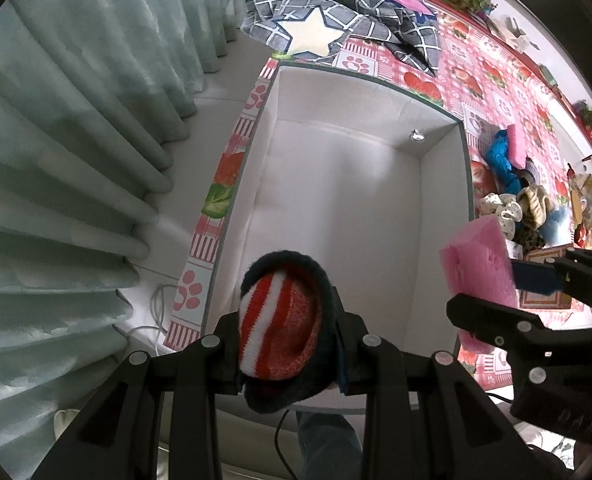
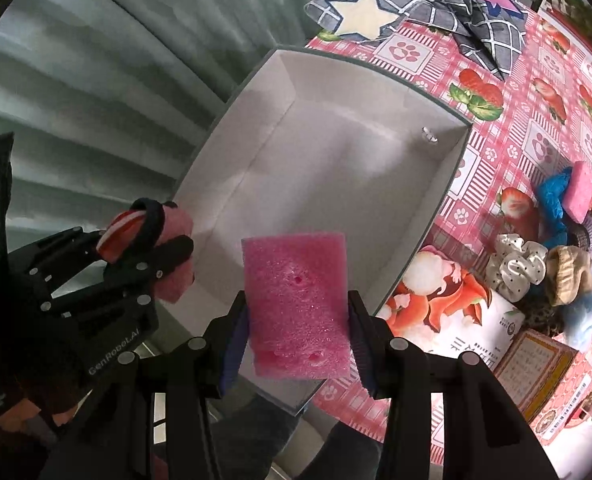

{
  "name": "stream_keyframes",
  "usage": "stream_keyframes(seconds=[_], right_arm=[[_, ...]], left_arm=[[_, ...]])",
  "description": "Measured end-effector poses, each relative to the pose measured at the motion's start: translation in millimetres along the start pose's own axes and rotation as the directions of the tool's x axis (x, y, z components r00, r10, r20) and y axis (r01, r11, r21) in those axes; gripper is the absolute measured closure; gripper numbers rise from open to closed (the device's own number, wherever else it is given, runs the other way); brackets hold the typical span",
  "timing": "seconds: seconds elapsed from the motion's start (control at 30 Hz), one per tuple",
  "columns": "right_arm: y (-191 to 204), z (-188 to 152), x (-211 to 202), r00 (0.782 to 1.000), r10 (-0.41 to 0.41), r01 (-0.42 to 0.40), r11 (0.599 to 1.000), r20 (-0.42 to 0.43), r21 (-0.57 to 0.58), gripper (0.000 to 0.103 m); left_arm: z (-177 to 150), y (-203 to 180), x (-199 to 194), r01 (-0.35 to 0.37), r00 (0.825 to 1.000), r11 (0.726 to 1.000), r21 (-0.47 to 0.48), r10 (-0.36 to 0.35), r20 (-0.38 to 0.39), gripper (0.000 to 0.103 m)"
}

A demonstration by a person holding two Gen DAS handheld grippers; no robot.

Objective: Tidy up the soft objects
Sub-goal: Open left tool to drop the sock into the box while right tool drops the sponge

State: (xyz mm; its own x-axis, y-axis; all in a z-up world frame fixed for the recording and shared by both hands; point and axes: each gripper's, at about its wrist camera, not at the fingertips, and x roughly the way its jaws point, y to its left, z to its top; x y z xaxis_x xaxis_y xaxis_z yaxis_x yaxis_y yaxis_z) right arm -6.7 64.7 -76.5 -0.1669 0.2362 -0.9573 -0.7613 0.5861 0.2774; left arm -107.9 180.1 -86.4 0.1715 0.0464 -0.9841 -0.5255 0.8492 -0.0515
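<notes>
Left gripper [image 1: 286, 340] pinches a red-white striped sock [image 1: 280, 332] — right gripper [image 2: 297, 340] pinches a pitted pink sponge [image 2: 296, 304]

Pale green pleated curtains [image 1: 76, 152] hang beside a table under a pink strawberry-print cloth [image 1: 495, 76]

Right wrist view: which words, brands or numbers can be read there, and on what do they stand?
"GenRoboLAI", as far as it reads: on the left gripper body.
Large characters on the white packet: too blurred to read.
Print on the framed card: too small to read.
</notes>
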Motion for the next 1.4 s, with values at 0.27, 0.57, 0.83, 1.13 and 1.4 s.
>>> stream_keyframes(seconds=[0.27,0.57,0.83,1.13,1.4], right_arm=[[-15.1,18.6,-1.9,1.000,0.001,-0.002,0.999,0.004,0.036,0.055],[-32.8,40.5,-1.6,1.000,0.001,-0.002,0.998,0.019,0.069,0.055],[-44.4,62.3,1.0,1.000,-0.001,-0.001,0.996,0.030,0.088,0.055],[-54.2,78.7,10.7,1.000,0.007,-0.010,0.995,0.025,0.101,0.055],[-68.4,91.4,17.5,1.000,0.004,-0.006,0.992,0.019,0.128,0.055]], left_arm=[[21.6,-11.0,6.9,0.002,1.000,1.000,0.011,-0.002,-0.006,0.068],[47.6,-20.9,16.4,-0.028,1.000,0.999,0.035,0.028,0.004,0.068],[67.7,-27.2,30.0,-0.042,0.999,0.998,0.041,0.042,-0.006,0.068],[84.2,-26.5,38.3,-0.041,0.999,0.999,0.019,0.041,-0.011,0.068],[91.3,-28.3,53.6,-0.045,0.998,0.999,0.018,0.046,-0.041,0.068]])
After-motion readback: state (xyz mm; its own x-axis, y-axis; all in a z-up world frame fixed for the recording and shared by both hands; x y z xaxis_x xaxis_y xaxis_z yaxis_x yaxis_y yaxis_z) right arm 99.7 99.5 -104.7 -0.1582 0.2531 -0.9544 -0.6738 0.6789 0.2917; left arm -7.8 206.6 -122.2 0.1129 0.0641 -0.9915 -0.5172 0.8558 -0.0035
